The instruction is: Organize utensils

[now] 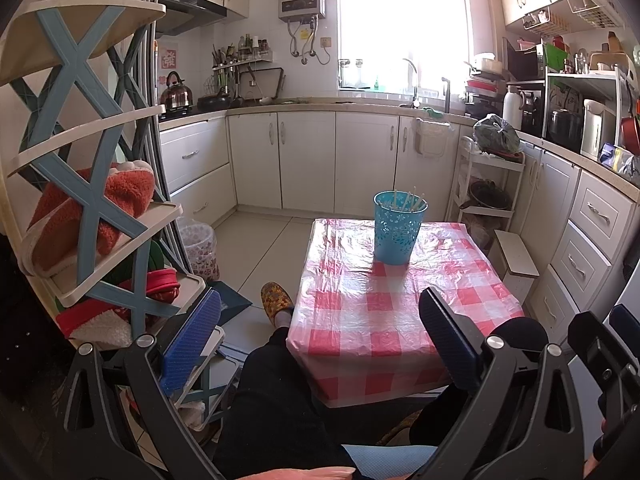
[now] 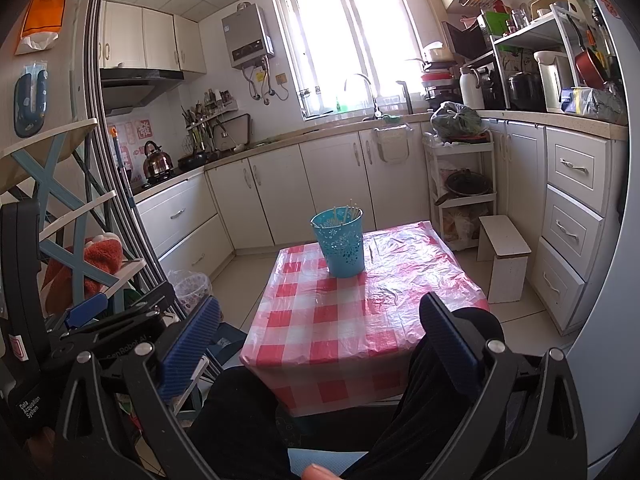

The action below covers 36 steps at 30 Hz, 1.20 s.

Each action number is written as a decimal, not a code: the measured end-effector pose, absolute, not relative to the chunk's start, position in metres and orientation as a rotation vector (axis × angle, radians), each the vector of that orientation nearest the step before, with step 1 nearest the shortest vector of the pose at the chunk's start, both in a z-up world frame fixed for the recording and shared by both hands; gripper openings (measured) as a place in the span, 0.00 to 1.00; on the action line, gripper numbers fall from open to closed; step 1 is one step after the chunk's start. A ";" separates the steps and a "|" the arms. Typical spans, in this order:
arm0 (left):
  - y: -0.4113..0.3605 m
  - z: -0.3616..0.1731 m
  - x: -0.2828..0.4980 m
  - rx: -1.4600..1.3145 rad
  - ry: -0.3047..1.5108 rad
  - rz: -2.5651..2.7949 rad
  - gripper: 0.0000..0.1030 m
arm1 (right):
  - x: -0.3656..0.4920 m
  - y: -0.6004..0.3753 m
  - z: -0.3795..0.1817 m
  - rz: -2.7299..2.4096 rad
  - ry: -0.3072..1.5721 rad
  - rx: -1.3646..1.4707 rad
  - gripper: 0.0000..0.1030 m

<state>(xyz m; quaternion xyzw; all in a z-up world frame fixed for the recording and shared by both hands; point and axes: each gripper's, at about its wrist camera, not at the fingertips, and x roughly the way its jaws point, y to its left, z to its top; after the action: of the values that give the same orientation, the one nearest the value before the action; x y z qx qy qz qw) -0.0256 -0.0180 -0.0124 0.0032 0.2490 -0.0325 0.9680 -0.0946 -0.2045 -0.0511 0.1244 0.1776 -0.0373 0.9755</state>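
Both claws, left gripper (image 1: pixel 320 344) & right gripper (image 2: pixel 320 340), hang wide open w/ nothing held, low near the person's knees. Chopsticks (image 1: pixel 408 199) already stand in the blue holder (image 1: pixel 398 232) on the checked table (image 1: pixel 352 320). Tabletop otherwise bare, so sorting looks about done.

table (image 1: pixel 400 320) front bare, cup (image 1: pixel 398 232) seemingly rearward

Both tools (image 1: pixel 320 344) (image 2: pixel 320 344) agape, empty.
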 end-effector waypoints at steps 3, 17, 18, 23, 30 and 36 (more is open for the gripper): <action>-0.017 -0.014 -0.024 0.006 0.506 -0.066 0.93 | -0.095 -0.204 -0.051 -0.075 0.359 0.251 0.93; -0.018 -0.023 -0.010 0.014 0.530 -0.068 0.93 | -0.091 -0.204 -0.062 -0.071 0.384 0.253 0.93; -0.018 -0.024 -0.009 0.014 0.532 -0.068 0.93 | -0.091 -0.204 -0.062 -0.071 0.386 0.254 0.93; -0.019 -0.024 -0.010 0.014 0.528 -0.069 0.93 | -0.087 -0.208 -0.059 -0.070 0.388 0.255 0.93; -0.019 -0.023 -0.015 0.010 0.517 -0.070 0.93 | -0.086 -0.209 -0.057 -0.069 0.383 0.251 0.93; -0.020 -0.022 -0.019 0.009 0.513 -0.070 0.93 | -0.087 -0.209 -0.055 -0.067 0.376 0.247 0.93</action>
<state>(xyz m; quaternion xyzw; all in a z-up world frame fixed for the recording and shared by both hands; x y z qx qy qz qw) -0.0186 -0.0202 -0.0221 0.0046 0.2536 -0.0344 0.9667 -0.0871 -0.2094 -0.0552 0.1223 0.1865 -0.0331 0.9742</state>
